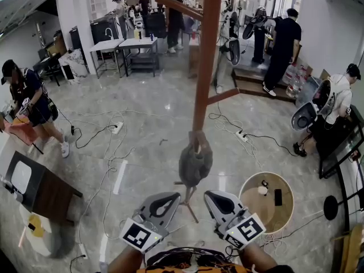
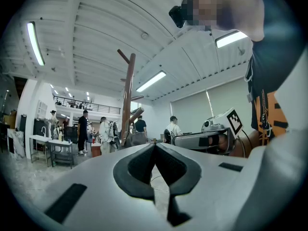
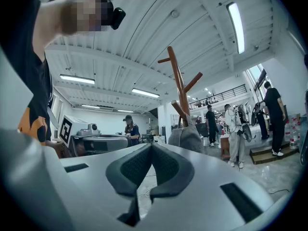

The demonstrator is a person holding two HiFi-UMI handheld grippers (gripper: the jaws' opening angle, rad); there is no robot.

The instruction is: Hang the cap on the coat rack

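coat rack (image 1: 200, 84): smooth wood | cap (image 1: 195, 162): matt cloth | floor (image 1: 170, 104): glossy stone

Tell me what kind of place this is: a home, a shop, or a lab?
Probably a big open lab or workshop hall, not a home: a power strip with trailing cables on the polished floor, metal work tables at the back, and several people busy with equipment around the coat rack.
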